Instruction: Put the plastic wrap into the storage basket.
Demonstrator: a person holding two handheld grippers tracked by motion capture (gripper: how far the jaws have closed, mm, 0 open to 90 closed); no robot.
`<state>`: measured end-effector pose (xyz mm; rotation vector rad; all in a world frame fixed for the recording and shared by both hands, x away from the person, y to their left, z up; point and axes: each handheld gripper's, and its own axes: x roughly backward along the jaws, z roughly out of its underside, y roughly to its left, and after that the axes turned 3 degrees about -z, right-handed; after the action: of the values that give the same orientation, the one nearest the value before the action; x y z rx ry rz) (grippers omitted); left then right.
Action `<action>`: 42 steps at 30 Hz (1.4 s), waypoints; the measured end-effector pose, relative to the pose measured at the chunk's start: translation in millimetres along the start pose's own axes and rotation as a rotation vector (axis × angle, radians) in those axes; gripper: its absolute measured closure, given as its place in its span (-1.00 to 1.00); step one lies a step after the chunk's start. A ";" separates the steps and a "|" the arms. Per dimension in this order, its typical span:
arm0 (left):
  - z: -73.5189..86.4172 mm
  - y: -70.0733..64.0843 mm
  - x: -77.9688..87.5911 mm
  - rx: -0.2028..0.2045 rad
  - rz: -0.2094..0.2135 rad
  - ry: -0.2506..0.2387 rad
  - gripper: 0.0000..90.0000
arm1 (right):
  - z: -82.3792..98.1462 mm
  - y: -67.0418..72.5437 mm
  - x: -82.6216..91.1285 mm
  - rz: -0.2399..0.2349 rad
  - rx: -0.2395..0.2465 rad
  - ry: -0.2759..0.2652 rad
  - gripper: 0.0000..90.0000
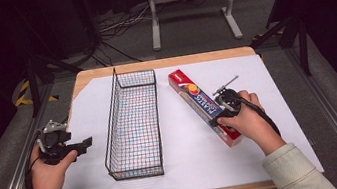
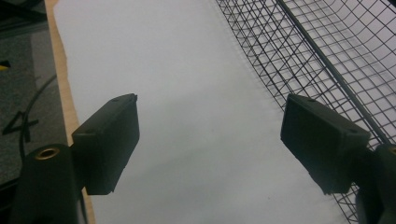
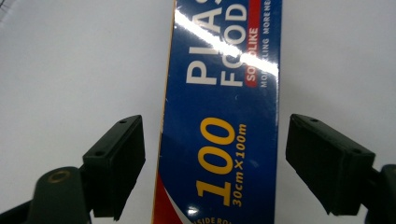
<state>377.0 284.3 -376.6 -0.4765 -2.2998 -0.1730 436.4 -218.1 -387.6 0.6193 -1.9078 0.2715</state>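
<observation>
One box, one basket, two grippers: you are straddling the box with your right gripper.

You are working with a single long blue-and-red food wrap box (image 1: 204,106), which is lying flat on the white sheet (image 1: 191,157) to the right of the one black wire basket (image 1: 133,122), well apart from it. You are holding your right gripper (image 3: 212,161) over the box's near part, its two jaws standing spread on either side with a gap showing between each pad and the box, so nothing is being pinched. You are resting your left gripper (image 2: 210,140) near the table's left edge, jaws spread over bare sheet, the basket's mesh lying just beside one jaw.
</observation>
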 end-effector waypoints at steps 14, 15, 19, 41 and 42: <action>1.2 7.5 4.2 0.066 -0.008 0.007 -0.38 | 3.5 4.2 -17.5 0.060 0.005 0.078 -0.29; 1.1 8.3 4.4 0.066 0.001 0.004 -0.39 | 3.5 4.6 -18.3 0.054 -0.004 0.085 -0.24; 3.3 8.5 5.1 0.086 0.037 -0.010 -0.23 | 2.4 6.6 -18.1 0.081 -0.020 0.095 -0.15; -4.7 -0.1 8.5 0.020 0.005 -0.040 -0.85 | -1.8 -0.7 10.8 0.055 -0.046 0.049 -0.08; -4.8 -0.9 9.6 0.004 0.001 -0.048 -0.85 | -1.8 -1.1 13.1 0.056 -0.042 0.043 -0.08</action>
<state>373.7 284.9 -366.4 -0.4848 -2.3467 -0.1578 434.4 -222.1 -375.2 0.5283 -1.8865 0.2774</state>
